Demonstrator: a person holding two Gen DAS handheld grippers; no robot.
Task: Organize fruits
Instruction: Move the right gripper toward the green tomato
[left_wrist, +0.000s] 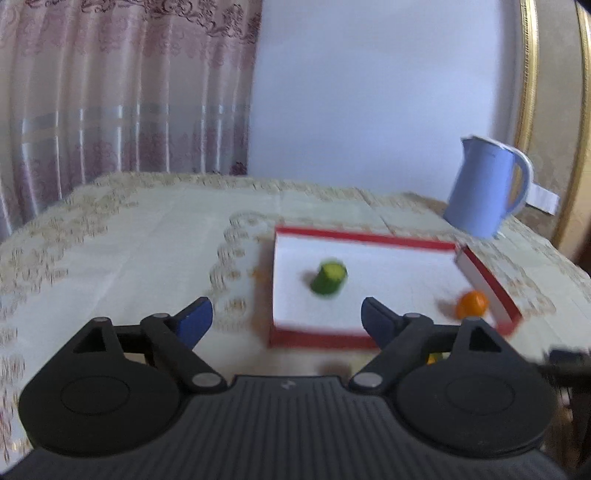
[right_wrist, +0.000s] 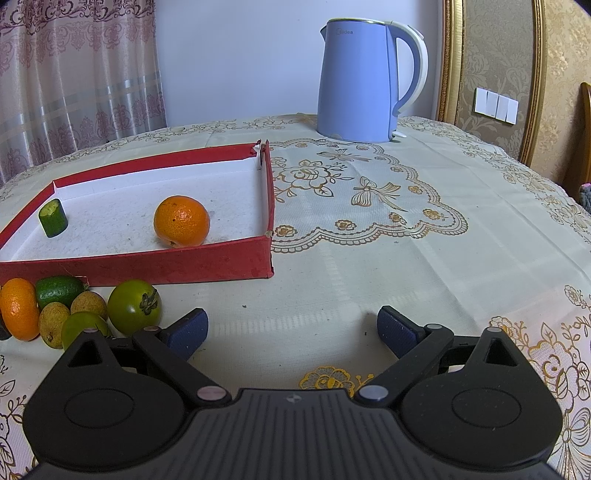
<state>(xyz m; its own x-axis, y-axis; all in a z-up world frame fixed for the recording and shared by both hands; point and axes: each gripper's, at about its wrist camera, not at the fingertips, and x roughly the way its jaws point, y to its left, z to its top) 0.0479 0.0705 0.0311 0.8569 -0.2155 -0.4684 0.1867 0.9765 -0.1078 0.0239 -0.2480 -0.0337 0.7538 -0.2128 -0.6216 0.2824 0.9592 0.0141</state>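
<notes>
Fruit waiting to be sorted lies in a tight cluster just outside the near wall of the red tray (right_wrist: 177, 264), toward its left end: an orange (right_wrist: 18, 308), a lime (right_wrist: 59, 291), a green tomato (right_wrist: 133, 306) and small brown fruits (right_wrist: 88, 304), while another orange (right_wrist: 181, 220) and a cucumber piece (right_wrist: 53, 218) already sit inside near the tray's near-right and far-left corners. The right gripper (right_wrist: 291, 330) hovers low with jaws spread wide and empty, so the sensible move is probably to swing left, take the outermost green tomato first, and lift clear of the tray wall. The left gripper (left_wrist: 286, 315), also wide open and empty in a blurred view, faces the tray, so the arms could crowd; the tablecloth (right_wrist: 406, 266) is bare to the right, with the kettle (right_wrist: 364, 81) well apart near the far edge.
</notes>
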